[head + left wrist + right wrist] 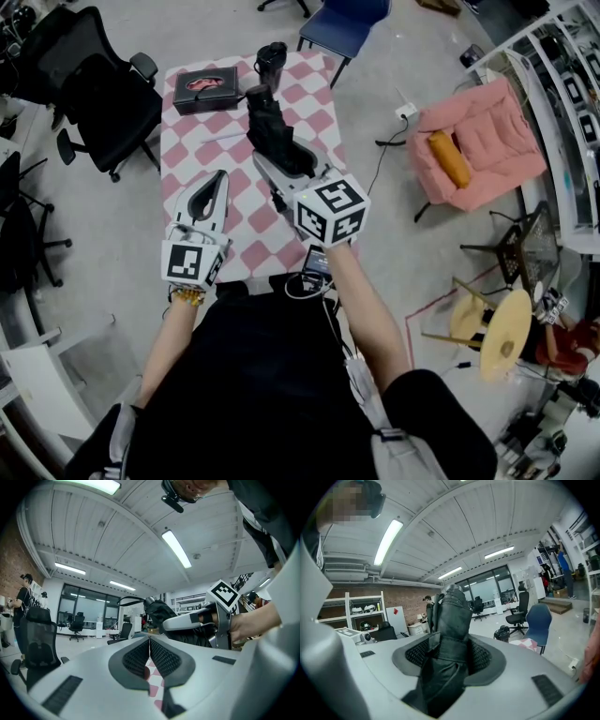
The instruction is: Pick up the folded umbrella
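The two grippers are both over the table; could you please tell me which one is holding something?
The right gripper: its fingers clamp the black folded umbrella, while the left gripper has its fingers closed together on nothing.

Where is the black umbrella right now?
The umbrella is near the middle of the head view, clamped in the right gripper above the pink-checked table, with the black box to its upper left.

1 umbrella (pixel 262 117), 2 tongs (pixel 217 183) (pixel 286 161)
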The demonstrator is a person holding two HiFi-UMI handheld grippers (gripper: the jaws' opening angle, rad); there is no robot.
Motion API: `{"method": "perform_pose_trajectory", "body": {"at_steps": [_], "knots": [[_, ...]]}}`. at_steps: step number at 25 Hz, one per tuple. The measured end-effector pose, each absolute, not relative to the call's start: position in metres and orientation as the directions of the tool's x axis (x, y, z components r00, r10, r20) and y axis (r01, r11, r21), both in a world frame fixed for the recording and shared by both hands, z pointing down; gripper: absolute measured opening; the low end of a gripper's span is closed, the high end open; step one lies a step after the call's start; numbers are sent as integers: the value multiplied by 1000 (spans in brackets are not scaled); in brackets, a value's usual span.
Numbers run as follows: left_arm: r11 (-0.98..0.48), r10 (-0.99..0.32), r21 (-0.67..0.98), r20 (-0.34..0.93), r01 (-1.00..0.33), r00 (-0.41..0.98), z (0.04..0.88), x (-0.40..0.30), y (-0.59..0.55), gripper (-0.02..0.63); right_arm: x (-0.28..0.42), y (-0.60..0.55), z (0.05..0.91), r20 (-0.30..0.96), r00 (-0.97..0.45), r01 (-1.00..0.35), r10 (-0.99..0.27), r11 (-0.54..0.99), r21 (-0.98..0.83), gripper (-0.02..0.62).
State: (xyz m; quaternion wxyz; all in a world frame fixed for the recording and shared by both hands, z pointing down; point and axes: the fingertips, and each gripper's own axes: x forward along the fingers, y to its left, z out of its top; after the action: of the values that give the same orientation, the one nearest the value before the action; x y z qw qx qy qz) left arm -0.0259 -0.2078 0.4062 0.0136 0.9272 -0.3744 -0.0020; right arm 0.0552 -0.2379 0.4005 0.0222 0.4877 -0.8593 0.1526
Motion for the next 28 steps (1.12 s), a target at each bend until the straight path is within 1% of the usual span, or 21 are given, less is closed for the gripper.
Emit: {"method": "perform_pose_trajectory", "body": {"at_steps": [13, 28], "knots": [[-735, -678, 17, -2, -678, 735, 400, -20, -204, 14, 58, -214, 358, 43, -523, -839, -851, 506, -201, 213], [-738, -674, 10, -3, -674, 738, 396, -19, -200, 14, 53, -188, 333, -69, -533, -823, -843, 536, -187, 213]]}}
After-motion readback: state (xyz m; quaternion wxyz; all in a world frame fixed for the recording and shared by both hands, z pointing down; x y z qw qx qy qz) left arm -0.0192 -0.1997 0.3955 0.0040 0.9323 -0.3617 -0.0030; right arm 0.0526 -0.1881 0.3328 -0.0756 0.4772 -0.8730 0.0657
